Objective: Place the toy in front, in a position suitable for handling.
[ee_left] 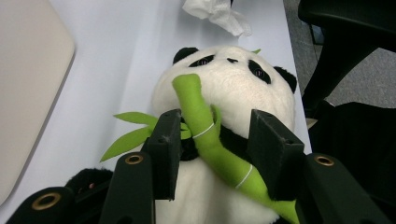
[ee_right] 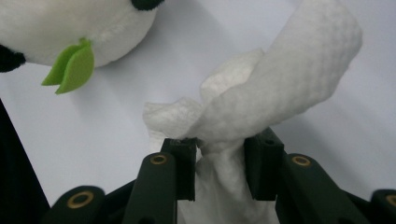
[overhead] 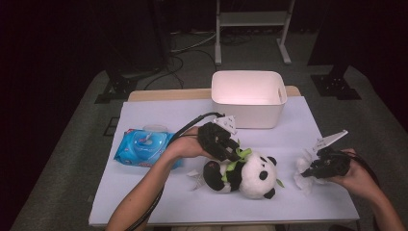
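Left hand-held gripper (overhead: 235,153) in high view: over panda plush (overhead: 243,175) lying mid-counter; right hand-held gripper (overhead: 308,172) at crumpled wipe (overhead: 303,169), near right of white counter (overhead: 159,192). Best: secure each grip before lifting.

Left gripper view: jaws part-open, straddling green bamboo stalk (ee_left: 212,140) on panda's chest, gaps both sides, nothing gripped.

Right gripper view: jaws part-open, wipe (ee_right: 261,102) bunched between them; whether pads press, cannot tell.

The black-and-white plush panda (overhead: 248,175) is fuzzy pile cloth, its green bamboo stalk (ee_left: 212,144) smooth felt-like fabric. The crumpled white paper tissue (ee_right: 261,105) looks dimpled and matt. The blue wet-wipe pack (overhead: 142,148) is glossy film; the white plastic bin (overhead: 248,98) is smooth.
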`<state>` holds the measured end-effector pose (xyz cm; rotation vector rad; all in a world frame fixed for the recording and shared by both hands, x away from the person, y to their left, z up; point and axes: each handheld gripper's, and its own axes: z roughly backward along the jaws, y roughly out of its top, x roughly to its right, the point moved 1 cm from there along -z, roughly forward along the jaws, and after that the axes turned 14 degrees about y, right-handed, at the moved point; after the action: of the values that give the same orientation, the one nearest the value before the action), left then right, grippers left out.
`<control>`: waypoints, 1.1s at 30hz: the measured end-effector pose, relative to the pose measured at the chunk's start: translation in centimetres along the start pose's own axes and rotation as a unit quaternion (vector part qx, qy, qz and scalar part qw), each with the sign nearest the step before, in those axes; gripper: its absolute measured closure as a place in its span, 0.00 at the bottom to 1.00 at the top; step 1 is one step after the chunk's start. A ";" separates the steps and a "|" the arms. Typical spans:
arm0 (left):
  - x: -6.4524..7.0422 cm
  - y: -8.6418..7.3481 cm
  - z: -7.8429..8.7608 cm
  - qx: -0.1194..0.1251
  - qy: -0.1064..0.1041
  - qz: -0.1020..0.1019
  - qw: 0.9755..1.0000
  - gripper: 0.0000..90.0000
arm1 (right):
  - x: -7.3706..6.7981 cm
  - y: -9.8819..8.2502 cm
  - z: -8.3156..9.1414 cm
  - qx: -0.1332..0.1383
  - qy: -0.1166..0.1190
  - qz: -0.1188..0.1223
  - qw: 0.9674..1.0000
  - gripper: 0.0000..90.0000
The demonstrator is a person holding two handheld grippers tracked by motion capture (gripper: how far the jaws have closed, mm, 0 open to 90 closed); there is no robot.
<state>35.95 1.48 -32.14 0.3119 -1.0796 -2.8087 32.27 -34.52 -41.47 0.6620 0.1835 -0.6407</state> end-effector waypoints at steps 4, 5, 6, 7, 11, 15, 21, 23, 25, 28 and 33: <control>-0.2 -0.1 0.2 0.001 0.005 0.002 1.000 0.58 | -0.2 -0.2 0.6 0.004 -0.006 0.003 1.000 0.70; -0.2 -0.1 0.2 0.001 0.005 0.002 1.000 0.57 | -0.2 -0.2 0.6 0.004 -0.006 0.003 1.000 0.70; -0.2 -0.2 0.3 0.001 0.007 0.004 1.000 0.57 | -0.5 0.0 0.8 0.000 -0.008 0.008 1.000 0.68; -0.2 -0.2 0.3 0.001 0.007 0.004 1.000 0.56 | -0.5 0.0 0.8 0.000 -0.008 0.008 1.000 0.68; -0.1 -0.4 0.3 0.000 0.007 0.004 1.000 0.54 | -0.9 0.4 0.8 -0.021 -0.023 0.012 0.999 0.68; -0.2 -0.5 0.2 0.001 0.008 0.004 1.000 0.53 | -1.1 0.6 0.9 -0.001 -0.014 0.017 1.000 0.68; -0.1 -0.4 0.2 0.001 0.008 0.003 1.000 0.51 | -1.7 1.7 1.2 0.007 -0.006 0.034 0.999 0.68; -0.1 -0.4 0.1 0.000 0.009 0.005 1.000 0.50 | -2.1 2.2 1.3 0.003 -0.010 0.039 0.999 0.68; -0.1 -0.4 0.1 0.000 0.009 0.005 1.000 0.49 | -2.1 2.4 1.4 0.006 -0.011 0.044 0.999 0.69; 0.0 -0.5 0.1 0.000 0.008 0.004 1.000 0.49 | -2.4 2.8 1.6 0.010 -0.005 0.051 0.999 0.70; 0.1 -0.3 0.2 0.005 0.009 0.002 1.000 0.48 | -3.2 3.6 1.5 0.038 0.017 0.068 0.997 0.74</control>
<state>35.82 1.80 -32.17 0.3353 -1.0904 -2.7917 31.85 -31.69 -37.36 0.7523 0.1447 -0.5081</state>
